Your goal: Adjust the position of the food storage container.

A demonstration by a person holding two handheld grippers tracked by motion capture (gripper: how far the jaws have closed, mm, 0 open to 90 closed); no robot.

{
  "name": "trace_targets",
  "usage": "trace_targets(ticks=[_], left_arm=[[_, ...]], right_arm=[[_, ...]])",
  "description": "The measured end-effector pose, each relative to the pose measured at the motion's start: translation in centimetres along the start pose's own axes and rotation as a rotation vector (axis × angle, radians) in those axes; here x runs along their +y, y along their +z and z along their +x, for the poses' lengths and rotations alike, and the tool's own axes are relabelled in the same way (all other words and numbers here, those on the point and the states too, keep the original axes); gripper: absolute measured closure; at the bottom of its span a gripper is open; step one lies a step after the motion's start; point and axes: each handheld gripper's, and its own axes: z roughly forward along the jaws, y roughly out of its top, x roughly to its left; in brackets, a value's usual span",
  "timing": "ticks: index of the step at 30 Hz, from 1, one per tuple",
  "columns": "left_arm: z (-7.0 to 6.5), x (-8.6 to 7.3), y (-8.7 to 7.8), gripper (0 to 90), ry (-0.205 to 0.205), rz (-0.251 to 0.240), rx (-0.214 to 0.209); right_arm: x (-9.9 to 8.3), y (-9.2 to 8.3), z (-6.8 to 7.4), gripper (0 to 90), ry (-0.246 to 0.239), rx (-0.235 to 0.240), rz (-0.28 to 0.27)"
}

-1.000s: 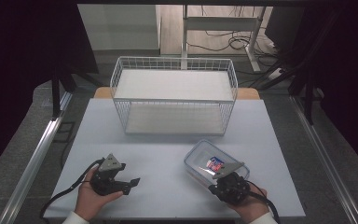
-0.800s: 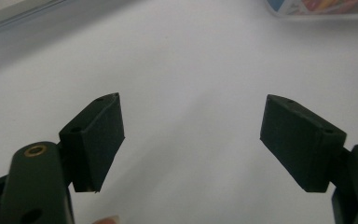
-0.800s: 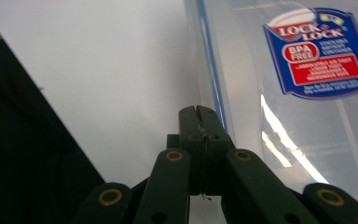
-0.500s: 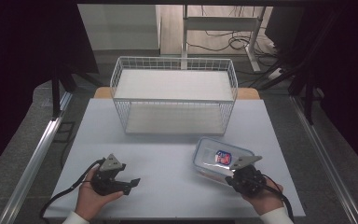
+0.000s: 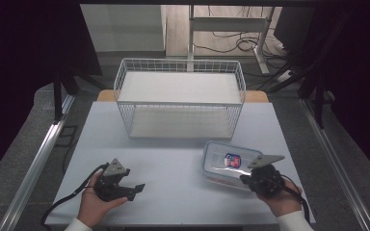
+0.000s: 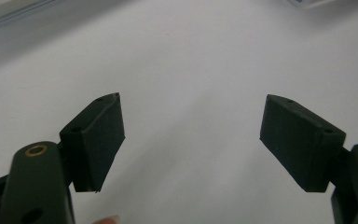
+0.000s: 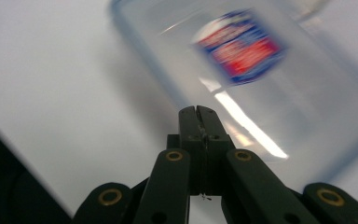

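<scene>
A clear plastic container [image 5: 224, 168] with a blue and red label [image 5: 232, 160] lies on the white table [image 5: 173, 159] at the right front. My right gripper [image 5: 244, 179] is at the container's near right corner. In the right gripper view its jaws [image 7: 196, 108] are pressed together at the edge of the container [image 7: 270, 98], which looks blurred; its corner is hidden behind them. My left gripper [image 5: 137, 191] rests in a hand at the left front. Its jaws [image 6: 192, 97] stand wide apart over bare table with nothing between them.
A white wire basket [image 5: 180, 98] stands open-topped at the back middle of the table. Metal rails run along both sides of the table. Dark floor, cables and a desk frame lie beyond the far edge.
The right hand has moved to the right and the clear container has gone along with it. The left hand and its gripper have stayed where they were.
</scene>
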Motion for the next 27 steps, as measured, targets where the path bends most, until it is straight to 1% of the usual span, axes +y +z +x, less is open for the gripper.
trace_targets(ticks=[2, 3, 5, 6, 8, 9, 10, 11, 12, 13, 16, 19, 22, 27], left_arm=[[0.0, 0.0, 0.1, 21.2, 0.0, 0.003, -0.001], [0.0, 0.0, 0.1, 21.2, 0.0, 0.003, -0.001], [0.0, 0.0, 0.1, 21.2, 0.0, 0.003, 0.0], [0.0, 0.0, 0.1, 21.2, 0.0, 0.003, 0.0], [0.0, 0.0, 0.1, 21.2, -0.002, 0.003, 0.002], [0.0, 0.0, 0.1, 21.2, -0.002, 0.003, 0.002], [0.0, 0.0, 0.1, 21.2, -0.002, 0.001, 0.002], [0.0, 0.0, 0.1, 21.4, -0.003, -0.007, -0.003], [0.0, 0.0, 0.1, 21.4, -0.003, -0.007, -0.003], [0.0, 0.1, 0.1, 21.5, -0.01, -0.014, -0.008], [0.0, 0.0, 0.1, 21.5, -0.009, -0.012, 0.0], [0.0, 0.0, 0.0, 21.5, -0.002, -0.01, 0.003], [0.0, 0.0, 0.1, 21.4, 0.001, -0.006, 0.007], [0.0, 0.0, 0.1, 21.4, 0.004, -0.006, 0.006]], right_arm=[[0.2, -0.7, -1.1, 89.2, 0.033, -0.041, -0.024], [0.2, -1.0, -2.0, 89.2, 0.055, -0.066, -0.031], [-0.1, -1.0, -3.7, 89.2, 0.105, -0.147, -0.024], [-0.3, -1.0, -4.6, 89.2, 0.131, -0.172, -0.021], [-0.9, -0.8, -6.1, 89.2, 0.174, -0.207, -0.013], [-0.9, -0.8, -6.1, 89.2, 0.174, -0.207, -0.013], [-1.1, -0.6, -6.6, 89.2, 0.186, -0.219, -0.007], [-1.4, 0.1, -8.1, 89.2, 0.226, -0.222, 0.018], [-1.4, 0.1, -8.1, 89.2, 0.226, -0.222, 0.018], [-1.6, 1.4, -9.2, 89.2, 0.255, -0.207, 0.046], [-1.7, 2.7, -9.9, 89.2, 0.268, -0.185, 0.07], [-1.5, 3.6, -10.0, 89.2, 0.257, -0.202, 0.106], [-1.1, 3.8, -10.1, 89.2, 0.26, -0.198, 0.108], [-0.2, 4.4, -9.7, 89.2, 0.238, -0.193, 0.111]])
